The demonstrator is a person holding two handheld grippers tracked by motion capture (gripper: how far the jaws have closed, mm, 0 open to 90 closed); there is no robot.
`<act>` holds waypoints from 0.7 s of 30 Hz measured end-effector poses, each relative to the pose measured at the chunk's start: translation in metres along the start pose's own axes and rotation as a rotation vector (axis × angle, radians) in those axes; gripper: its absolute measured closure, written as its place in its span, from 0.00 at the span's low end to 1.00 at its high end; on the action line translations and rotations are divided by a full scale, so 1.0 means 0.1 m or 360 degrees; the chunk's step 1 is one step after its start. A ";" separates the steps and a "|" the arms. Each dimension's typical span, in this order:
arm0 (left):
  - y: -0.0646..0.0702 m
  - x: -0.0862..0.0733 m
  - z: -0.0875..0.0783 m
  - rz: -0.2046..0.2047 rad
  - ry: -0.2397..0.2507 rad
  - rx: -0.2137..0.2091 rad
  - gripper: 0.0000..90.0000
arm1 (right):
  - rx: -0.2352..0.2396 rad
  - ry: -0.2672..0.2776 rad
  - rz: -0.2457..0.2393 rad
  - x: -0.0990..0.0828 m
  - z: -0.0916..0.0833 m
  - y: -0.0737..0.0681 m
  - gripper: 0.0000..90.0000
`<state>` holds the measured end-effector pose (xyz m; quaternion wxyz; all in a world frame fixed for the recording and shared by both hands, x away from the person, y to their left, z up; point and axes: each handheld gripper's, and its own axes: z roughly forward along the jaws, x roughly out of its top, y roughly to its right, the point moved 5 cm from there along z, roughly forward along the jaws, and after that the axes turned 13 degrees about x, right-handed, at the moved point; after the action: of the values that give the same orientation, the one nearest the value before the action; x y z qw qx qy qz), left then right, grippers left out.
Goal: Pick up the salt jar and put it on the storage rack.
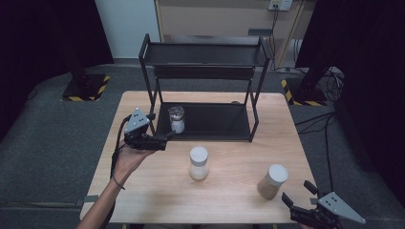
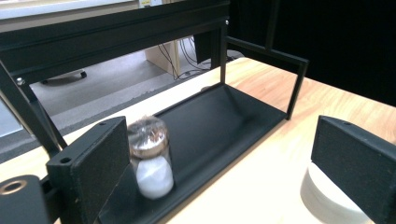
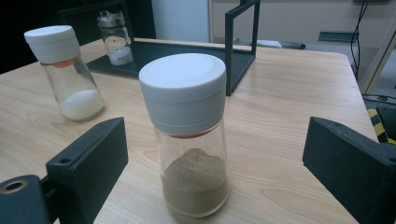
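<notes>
A light wooden desk (image 1: 229, 186) is set on grey carpet, with dark curtains hung at both sides and a pale wall seen behind. A black two-tier rack (image 1: 205, 52) is placed along the far half of the desk, its lower tray resting on the wood. A small glass shaker with a metal cap (image 1: 176, 119) is stood upright at the left end of that tray, white powder settled in its lower part. The left gripper (image 1: 168, 136) is held just in front of the tray's left corner, pointed to the right across the desk; its jaws are seen spread wide apart in the left gripper view, with nothing pinched, the small shaker (image 2: 150, 156) lying beyond the left jaw. A white-capped jar of white powder (image 1: 198, 163) is stood upright near the middle of the desk, well apart from the rack and with bare wood on every side. A white-capped jar of brown powder (image 1: 272, 181) is stood upright toward the near right, close to the front edge of the desk, its long axis vertical and its cap uppermost. The right gripper (image 1: 298, 193) is held low at the near right corner, pointed toward that jar; its jaws are spread wide, and in the right gripper view the brown-powder jar (image 3: 191, 135) is framed between them with clear gaps left on both sides, neither jaw touching the glass. Open desk is left between the two jars and behind the brown one up to the rack's right post.
</notes>
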<state>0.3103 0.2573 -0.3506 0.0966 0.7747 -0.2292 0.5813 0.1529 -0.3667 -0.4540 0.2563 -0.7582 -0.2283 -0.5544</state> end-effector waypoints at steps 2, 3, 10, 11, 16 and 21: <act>0.00 -0.05 -0.09 0.0006 0.0014 0.0002 0.04 | -0.0001 -0.0001 0.0000 0.00 0.00 0.00 0.07; 0.00 -0.07 -0.12 0.0003 0.0021 -0.0001 0.04 | -0.0001 0.0000 0.0000 0.00 0.00 0.00 0.07; 0.01 -0.28 -0.42 0.0010 0.0049 0.0017 0.04 | -0.0001 -0.0003 -0.0001 0.00 0.00 0.00 0.07; 0.02 -0.31 -0.45 0.0004 0.0052 0.0015 0.04 | 0.0000 -0.0003 0.0002 0.00 0.00 0.00 0.07; 0.03 -0.53 -0.61 -0.0009 0.0025 0.0025 0.04 | 0.0000 -0.0003 0.0006 0.00 0.00 0.00 0.07; 0.01 -0.76 -0.73 -0.0049 0.0031 0.0011 0.04 | -0.0001 -0.0003 0.0001 -0.01 0.01 0.01 0.07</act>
<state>0.2301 0.3050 -0.4003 0.1052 0.7728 -0.2143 0.5881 0.1537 -0.3670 -0.4548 0.2561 -0.7588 -0.2281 -0.5537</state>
